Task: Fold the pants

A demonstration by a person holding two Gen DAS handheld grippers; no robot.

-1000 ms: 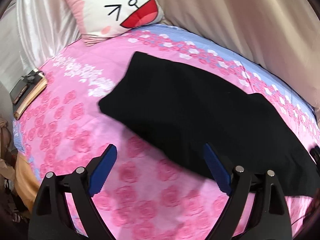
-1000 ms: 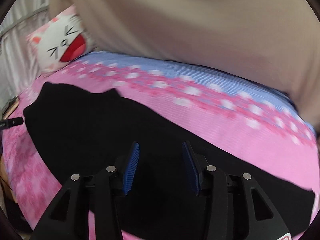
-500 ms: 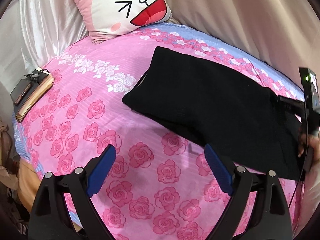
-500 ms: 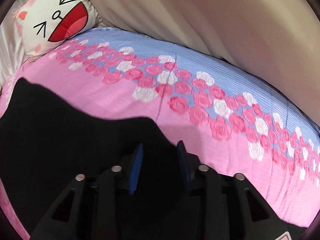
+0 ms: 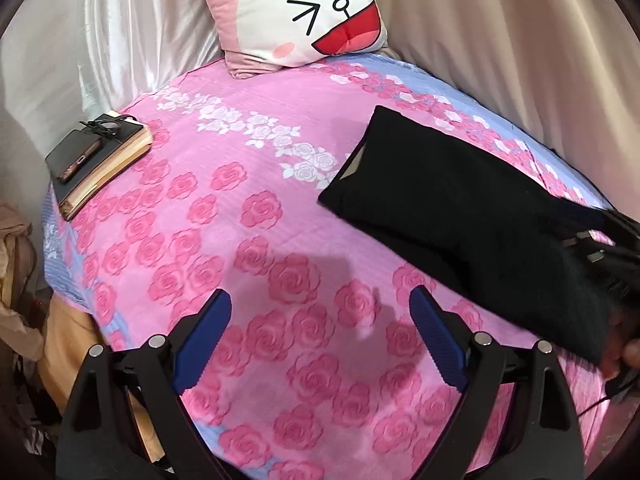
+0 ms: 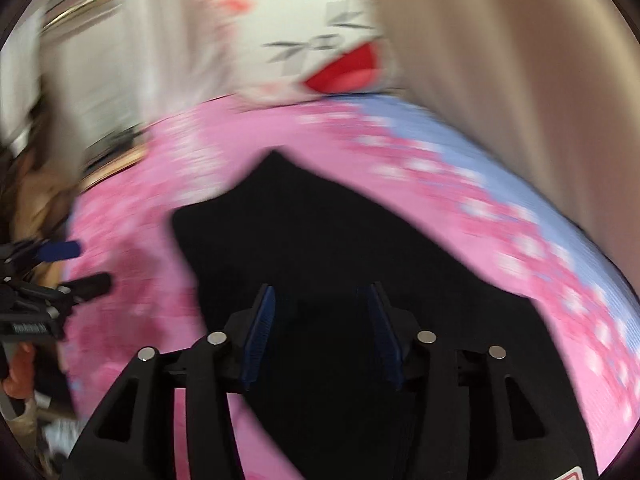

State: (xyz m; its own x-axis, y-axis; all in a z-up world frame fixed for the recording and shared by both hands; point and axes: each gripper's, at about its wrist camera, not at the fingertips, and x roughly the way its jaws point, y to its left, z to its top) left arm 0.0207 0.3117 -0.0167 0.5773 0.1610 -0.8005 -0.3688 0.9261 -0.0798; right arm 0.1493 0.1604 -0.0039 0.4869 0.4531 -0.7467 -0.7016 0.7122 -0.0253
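Observation:
The black pants (image 5: 460,216) lie folded in a long band on the pink rose bedspread (image 5: 240,240), at the right of the left wrist view. My left gripper (image 5: 320,320) is open and empty above bare bedspread, left of the pants. My right gripper (image 6: 322,320) hovers over the pants (image 6: 320,232) with its jaws partly open and nothing between them. The right wrist view is blurred by motion. The right gripper's body shows at the right edge of the left wrist view (image 5: 612,248), over the pants' near end.
A cat-face pillow (image 5: 304,12) leans at the head of the bed. A book with a phone and a cable on it (image 5: 96,160) lies at the bed's left edge. Beige curtain (image 5: 520,40) runs along the far side.
The left gripper has drawn back left, off the pants. The right gripper has swung left fast and its jaws have widened a little. The pants lie in a shorter, folded band.

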